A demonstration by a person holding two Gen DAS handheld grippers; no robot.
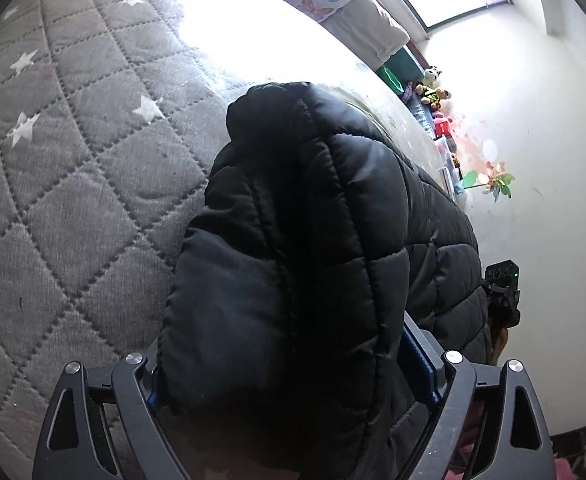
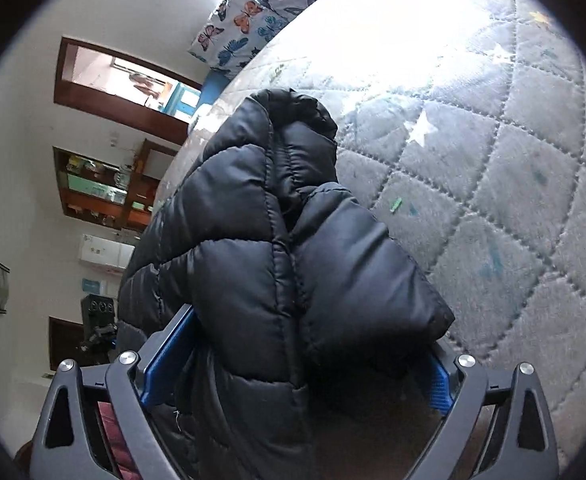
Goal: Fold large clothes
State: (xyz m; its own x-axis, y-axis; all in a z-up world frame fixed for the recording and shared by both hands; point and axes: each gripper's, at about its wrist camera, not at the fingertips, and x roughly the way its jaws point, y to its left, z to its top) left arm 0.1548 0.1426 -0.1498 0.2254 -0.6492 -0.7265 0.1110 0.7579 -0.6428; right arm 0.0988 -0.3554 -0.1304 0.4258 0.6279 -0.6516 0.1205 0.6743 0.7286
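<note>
The left gripper (image 1: 293, 376) stands wide apart, a bulky fold of the black quilted puffer jacket (image 1: 317, 240) lying loose between its blue pads. The right gripper (image 2: 297, 376) likewise gapes around the jacket (image 2: 277, 240), which rests on the grey star-patterned quilted mattress (image 2: 493, 208).

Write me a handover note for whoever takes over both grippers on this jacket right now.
Left gripper: jaws spread wide, a padded fold of the black puffer jacket between them; a grip is not clear.
Right gripper: the same, jaws wide around the jacket's other end.
The jacket lies bunched on the grey star-quilted bed cover.
Done: jacket gathered into a thick bundle.
Left: check the fold is neat, then withdraw both grippers.
</note>
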